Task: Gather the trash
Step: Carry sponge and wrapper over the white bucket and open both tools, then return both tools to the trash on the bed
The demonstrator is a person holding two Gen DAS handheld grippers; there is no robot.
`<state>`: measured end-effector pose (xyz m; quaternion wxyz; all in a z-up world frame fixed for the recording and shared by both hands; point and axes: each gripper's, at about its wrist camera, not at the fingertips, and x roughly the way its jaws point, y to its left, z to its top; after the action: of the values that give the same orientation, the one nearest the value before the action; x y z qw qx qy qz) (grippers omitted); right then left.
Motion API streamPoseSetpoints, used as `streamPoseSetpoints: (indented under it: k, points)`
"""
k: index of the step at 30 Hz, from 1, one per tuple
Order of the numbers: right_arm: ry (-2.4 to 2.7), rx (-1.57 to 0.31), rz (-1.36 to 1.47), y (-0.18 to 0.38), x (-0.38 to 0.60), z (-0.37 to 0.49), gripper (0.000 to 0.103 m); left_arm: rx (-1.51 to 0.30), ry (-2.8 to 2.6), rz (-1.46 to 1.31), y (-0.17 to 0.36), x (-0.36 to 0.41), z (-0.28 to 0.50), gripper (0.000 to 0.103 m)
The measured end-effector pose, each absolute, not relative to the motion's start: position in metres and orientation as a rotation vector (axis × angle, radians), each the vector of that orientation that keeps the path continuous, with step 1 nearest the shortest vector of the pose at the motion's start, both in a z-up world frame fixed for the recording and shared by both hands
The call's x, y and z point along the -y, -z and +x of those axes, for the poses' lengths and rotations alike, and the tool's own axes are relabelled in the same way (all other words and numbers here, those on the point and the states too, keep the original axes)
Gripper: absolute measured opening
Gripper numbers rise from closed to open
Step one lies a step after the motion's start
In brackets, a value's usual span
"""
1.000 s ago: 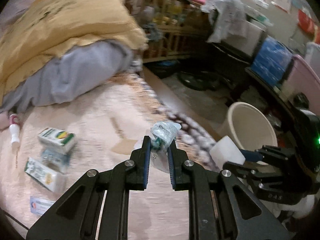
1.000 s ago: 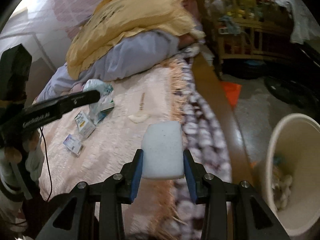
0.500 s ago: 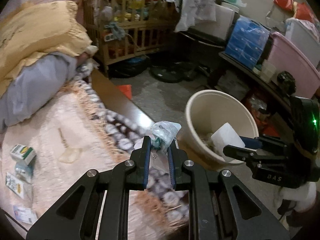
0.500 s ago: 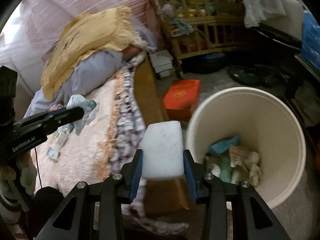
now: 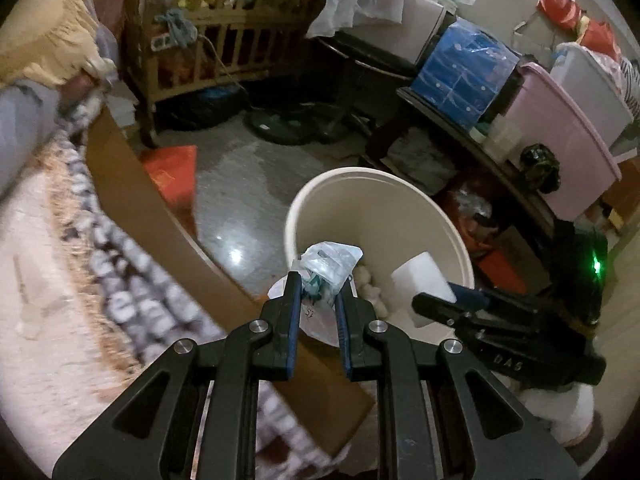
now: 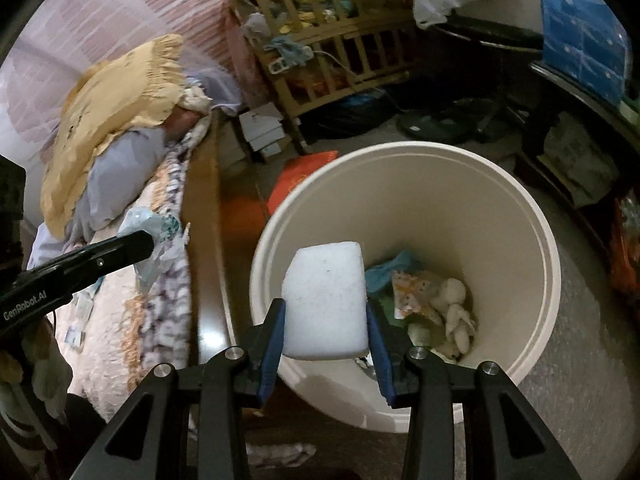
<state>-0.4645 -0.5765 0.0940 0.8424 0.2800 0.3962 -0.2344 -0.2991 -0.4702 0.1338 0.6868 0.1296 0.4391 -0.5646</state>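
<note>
My left gripper point(image 5: 317, 298) is shut on a crumpled clear plastic wrapper point(image 5: 330, 266) and holds it at the near rim of the cream trash bucket point(image 5: 452, 232). My right gripper point(image 6: 325, 330) is shut on a white foam block point(image 6: 324, 300) and holds it over the near rim of the same bucket point(image 6: 500, 200). The bucket holds several pieces of trash point(image 6: 432, 300). The foam block point(image 5: 422, 280) also shows in the left wrist view, and the wrapper point(image 6: 154, 236) in the right wrist view, over the bed's edge.
The bed with its pink blanket point(image 5: 36, 280) and wooden side rail point(image 5: 132, 188) lies to the left. An orange box point(image 6: 298, 178) lies on the floor beyond the bucket. A wooden crib point(image 5: 224, 36) and storage boxes point(image 5: 560, 136) stand behind.
Both grippers swung from over the bed toward the bucket, each still holding its item. The foam block is now over the bucket's rim and the wrapper at its near edge.
</note>
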Motion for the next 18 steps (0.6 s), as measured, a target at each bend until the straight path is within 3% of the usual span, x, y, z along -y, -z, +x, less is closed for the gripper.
streamPoseSetpoints:
  k: [10, 14, 18]
  points:
    - [0.54, -0.837, 0.627, -0.081, 0.6, -0.471, 0.039, -1.056, 1.334, 0.248, -0.118, 0.507, -0.303, 0.016]
    - [0.555, -0.842, 0.64, -0.077, 0.603, -0.47, 0.044, -1.061, 1.357, 0.262, -0.115, 0.51, -0.306, 0.043]
    - [0.567, -0.85, 0.649, -0.073, 0.6, -0.466, 0.053, -1.063, 1.353, 0.259, -0.117, 0.504, -0.301, 0.045]
